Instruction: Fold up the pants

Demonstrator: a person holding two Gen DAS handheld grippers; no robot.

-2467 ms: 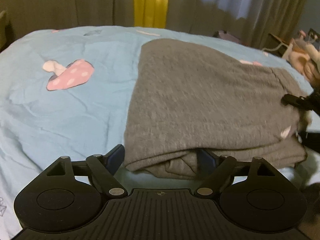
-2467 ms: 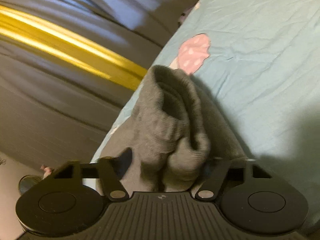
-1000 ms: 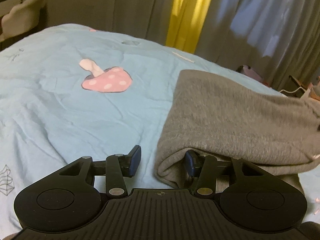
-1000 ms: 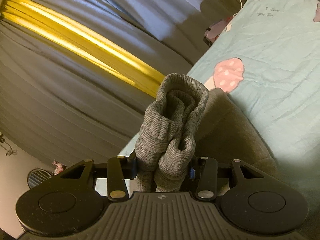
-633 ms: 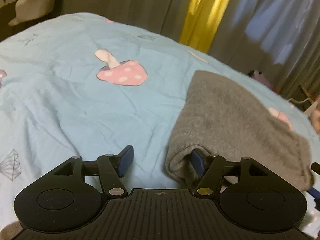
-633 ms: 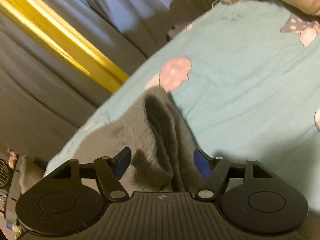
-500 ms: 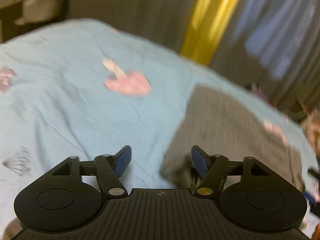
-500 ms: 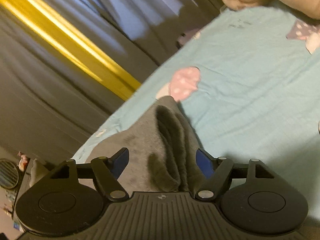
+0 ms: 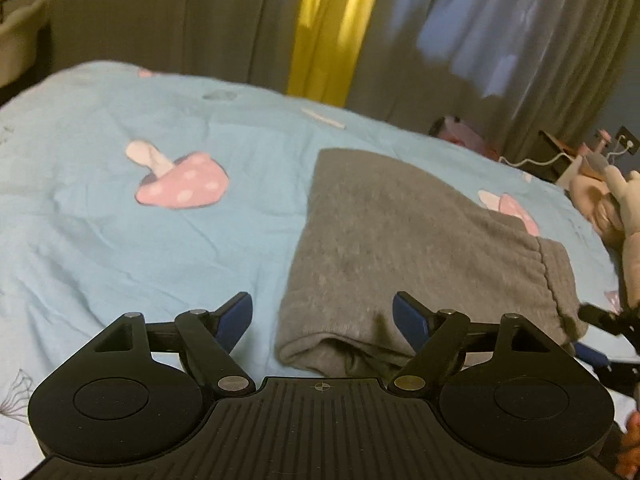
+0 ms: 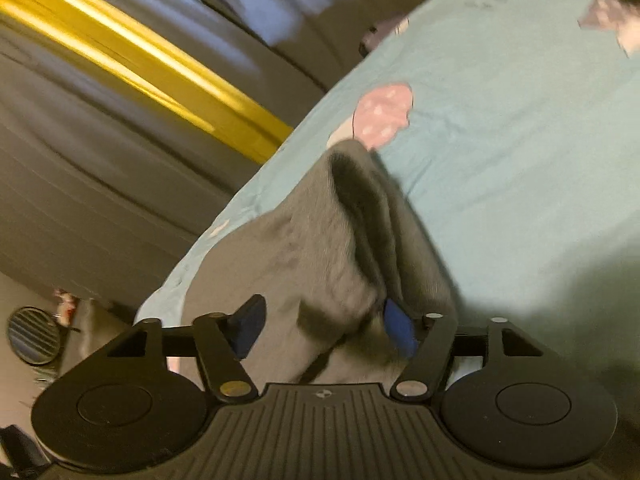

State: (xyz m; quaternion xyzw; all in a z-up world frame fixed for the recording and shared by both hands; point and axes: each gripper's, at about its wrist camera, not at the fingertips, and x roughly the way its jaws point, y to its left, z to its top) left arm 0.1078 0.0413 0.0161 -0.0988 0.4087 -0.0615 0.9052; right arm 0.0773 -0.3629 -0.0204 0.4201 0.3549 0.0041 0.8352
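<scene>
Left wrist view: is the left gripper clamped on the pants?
No, the left gripper stands open, jaws opening, with the pants lying loose between its pads.

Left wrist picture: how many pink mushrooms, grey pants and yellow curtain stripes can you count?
Pink spotted mushroom prints on the blue bedsheet: 2
Folded grey knit pants: 1
Yellow curtain stripe: 1
Total: 4
</scene>
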